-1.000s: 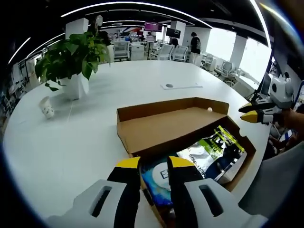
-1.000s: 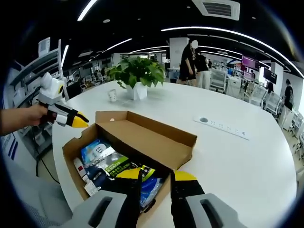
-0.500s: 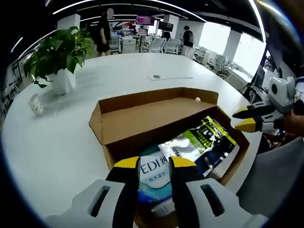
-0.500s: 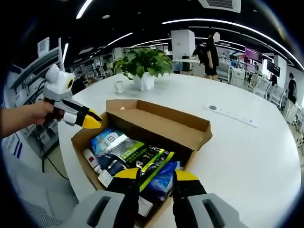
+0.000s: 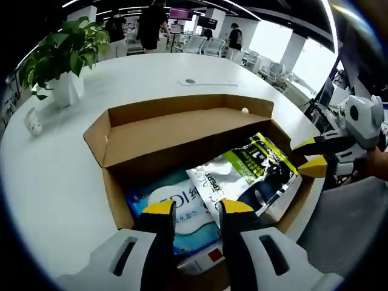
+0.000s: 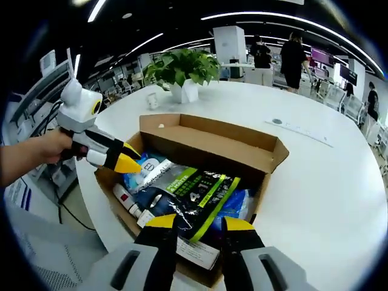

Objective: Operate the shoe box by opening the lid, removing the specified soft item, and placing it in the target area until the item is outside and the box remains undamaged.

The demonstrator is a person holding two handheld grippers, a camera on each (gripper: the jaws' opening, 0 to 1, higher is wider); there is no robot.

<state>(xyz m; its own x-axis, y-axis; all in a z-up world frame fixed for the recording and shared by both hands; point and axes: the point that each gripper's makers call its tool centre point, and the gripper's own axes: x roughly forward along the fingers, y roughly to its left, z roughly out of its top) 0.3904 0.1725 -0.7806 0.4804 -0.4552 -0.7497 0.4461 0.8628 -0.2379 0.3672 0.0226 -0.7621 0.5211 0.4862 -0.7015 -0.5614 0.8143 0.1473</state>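
Observation:
An open cardboard shoe box [image 5: 163,133] [image 6: 212,136] lies on the white table, its lid folded back. Inside lie a green, white and dark soft pouch [image 5: 251,173] [image 6: 191,194], a blue pack [image 5: 176,203] [image 6: 145,167] and a red-and-white tube [image 6: 124,198]. My left gripper [image 5: 198,209] is open, hovering over the box's near edge above the blue pack; it also appears held by a hand at the box's left end [image 6: 124,157]. My right gripper [image 6: 199,223] is open above the pouch's near end, and comes in from the right by the box's corner [image 5: 309,156].
A potted plant [image 5: 60,60] [image 6: 182,73] and a small paper cup [image 5: 31,121] [image 6: 151,100] stand beyond the box. A flat power strip [image 5: 203,82] [image 6: 300,130] lies on the table [image 5: 54,176]. People and office chairs are far behind. The table's edge runs close by the box.
Both views have moved in closer and higher over the box, so more of its contents shows. Each gripper now hangs over the box's edge rather than short of it.

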